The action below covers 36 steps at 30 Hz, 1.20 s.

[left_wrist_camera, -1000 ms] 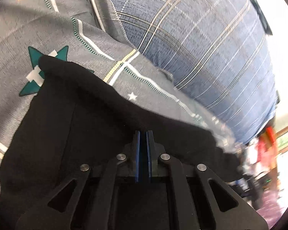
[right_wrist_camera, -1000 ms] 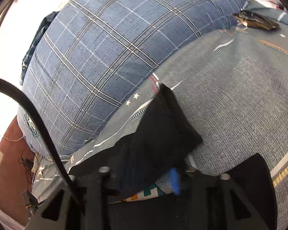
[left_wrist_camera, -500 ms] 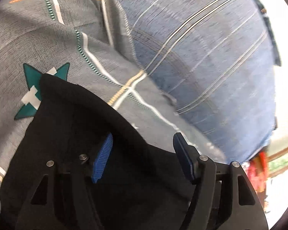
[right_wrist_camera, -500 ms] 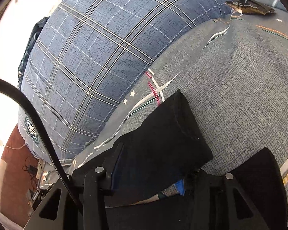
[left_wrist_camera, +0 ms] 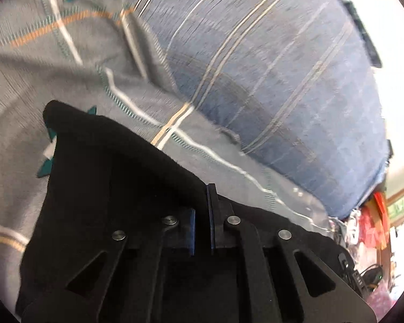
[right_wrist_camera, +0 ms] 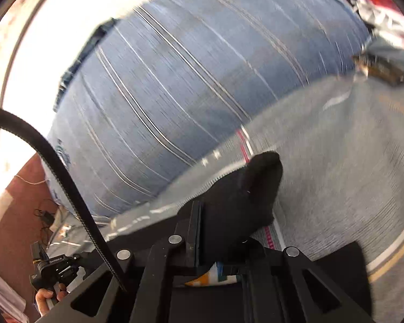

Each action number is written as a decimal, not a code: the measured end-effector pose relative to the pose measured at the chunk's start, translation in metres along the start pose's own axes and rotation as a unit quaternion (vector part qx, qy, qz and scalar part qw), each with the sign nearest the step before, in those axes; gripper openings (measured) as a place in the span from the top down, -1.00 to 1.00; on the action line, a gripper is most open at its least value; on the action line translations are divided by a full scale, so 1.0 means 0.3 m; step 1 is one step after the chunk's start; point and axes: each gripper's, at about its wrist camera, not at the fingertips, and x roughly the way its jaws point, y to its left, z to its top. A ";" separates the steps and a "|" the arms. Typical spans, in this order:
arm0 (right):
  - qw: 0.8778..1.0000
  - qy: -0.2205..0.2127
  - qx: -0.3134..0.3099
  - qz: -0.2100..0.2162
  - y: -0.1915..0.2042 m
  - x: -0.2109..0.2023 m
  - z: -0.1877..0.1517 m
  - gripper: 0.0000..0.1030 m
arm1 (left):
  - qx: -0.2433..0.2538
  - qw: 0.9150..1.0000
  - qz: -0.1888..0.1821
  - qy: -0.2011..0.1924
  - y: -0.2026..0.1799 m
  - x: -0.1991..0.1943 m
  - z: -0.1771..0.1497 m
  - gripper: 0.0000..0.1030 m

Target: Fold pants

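Note:
The black pants (left_wrist_camera: 107, 175) lie on a grey patterned bedsheet (left_wrist_camera: 40, 67). In the left wrist view my left gripper (left_wrist_camera: 202, 202) is shut on their upper edge, and the cloth drapes over its left finger. In the right wrist view a corner of the pants (right_wrist_camera: 245, 188) sticks up and forward from my right gripper (right_wrist_camera: 204, 210), which is shut on it. That cloth hides the right finger. Both views are blurred by motion.
A big blue plaid quilt (left_wrist_camera: 282, 80) (right_wrist_camera: 188, 94) rises just beyond the pants. A dark flat object (right_wrist_camera: 382, 67) lies on the sheet (right_wrist_camera: 336, 148) far right. A black cable (right_wrist_camera: 67, 183) crosses the left side, above a hand (right_wrist_camera: 45, 296) on the other gripper. Clutter (left_wrist_camera: 374, 215) sits past the bed's edge.
The left jaws opened wide, then shut on the pants' edge. The right jaws closed from half open onto the corner. Both grippers have risen and the cloth has lifted with them.

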 end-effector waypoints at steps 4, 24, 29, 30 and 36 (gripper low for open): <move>1.000 -0.022 -0.003 0.009 0.013 -0.111 0.009 0.86 | 0.020 0.999 -0.033 -0.015 -0.037 -0.147 -0.044 0.89; 0.999 0.008 0.016 -0.031 -0.124 -0.294 -0.208 0.86 | 0.069 0.997 0.019 -0.014 0.072 -0.255 -0.400 0.89; 0.999 0.005 0.028 -0.032 -0.142 -0.301 -0.219 0.86 | 0.081 0.996 0.028 -0.005 0.081 -0.238 -0.417 0.89; 0.999 0.009 0.028 -0.036 -0.147 -0.294 -0.221 0.86 | 0.083 0.996 0.033 -0.001 0.085 -0.226 -0.421 0.89; 0.994 0.038 0.083 -0.058 -0.236 -0.235 -0.255 0.83 | 0.079 0.996 0.046 0.010 0.112 -0.203 -0.453 0.88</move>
